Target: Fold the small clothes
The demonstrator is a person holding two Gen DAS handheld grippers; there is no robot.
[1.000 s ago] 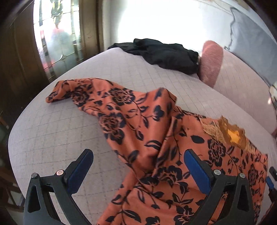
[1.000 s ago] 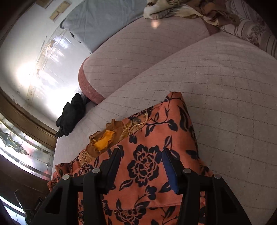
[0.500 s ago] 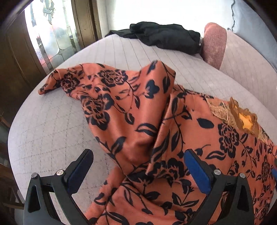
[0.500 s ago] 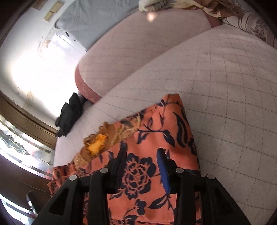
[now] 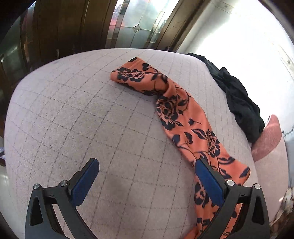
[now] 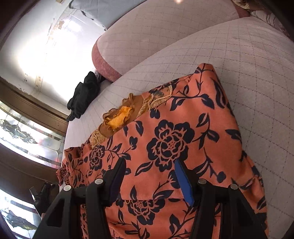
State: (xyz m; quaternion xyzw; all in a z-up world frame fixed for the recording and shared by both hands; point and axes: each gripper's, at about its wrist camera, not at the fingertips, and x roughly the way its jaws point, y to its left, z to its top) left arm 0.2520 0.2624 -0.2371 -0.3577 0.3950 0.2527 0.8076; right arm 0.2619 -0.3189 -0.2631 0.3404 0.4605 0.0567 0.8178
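An orange garment with dark blue flowers (image 6: 170, 143) lies on the quilted grey bed (image 6: 257, 77), its yellow-brown lace collar (image 6: 119, 117) facing the window side. In the left wrist view one long sleeve (image 5: 185, 121) stretches away across the bed (image 5: 91, 119). My left gripper (image 5: 147, 165) is open wide over bare quilt, and its right finger (image 5: 207, 180) overlaps the near part of the sleeve. My right gripper (image 6: 149, 165) hovers low over the garment's body. Its jaws are opening, with flat fabric below them and nothing pinched.
A black garment (image 5: 238, 103) lies bunched at the far edge of the bed beside a pink-ended bolster (image 5: 266, 137). A wooden door with leaded glass (image 5: 137, 23) stands beyond the bed. A patterned cloth (image 6: 266, 14) lies at the top right.
My left gripper has swung and rolled off the garment's body to the sleeve and bare quilt. The right jaws narrowed, then widened, and the gripper sank slightly toward the fabric.
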